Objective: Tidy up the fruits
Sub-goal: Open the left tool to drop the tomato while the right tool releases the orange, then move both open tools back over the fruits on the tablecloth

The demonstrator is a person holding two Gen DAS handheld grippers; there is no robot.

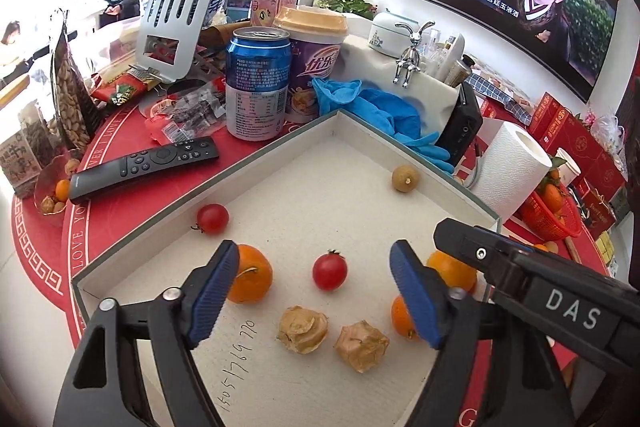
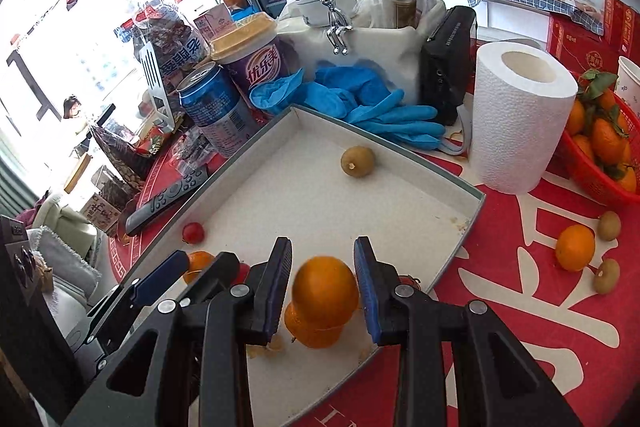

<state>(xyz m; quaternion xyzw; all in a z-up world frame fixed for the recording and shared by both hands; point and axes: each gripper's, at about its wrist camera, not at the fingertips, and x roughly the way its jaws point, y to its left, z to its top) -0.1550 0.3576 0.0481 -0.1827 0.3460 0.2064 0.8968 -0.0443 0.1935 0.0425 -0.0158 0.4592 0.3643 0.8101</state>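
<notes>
Hovering over the shallow box point(image 2: 460, 227), our right claw point(image 2: 323, 287) stands narrowly open around a blurred orange point(image 2: 325, 287); contact unclear. Left claw point(image 1: 314, 291) gapes wide, empty. Risk: the orange falls onto another orange point(image 2: 310, 333) inside the box, bounces, and rolls over the box's low wall.

Ahead of my left tool, tray floor point(image 1: 304, 187) reads "1505176977"; my right gripper point(image 1: 436, 267) body reads "DAS"; purple cup point(image 1: 314, 67) "优乐美".
</notes>
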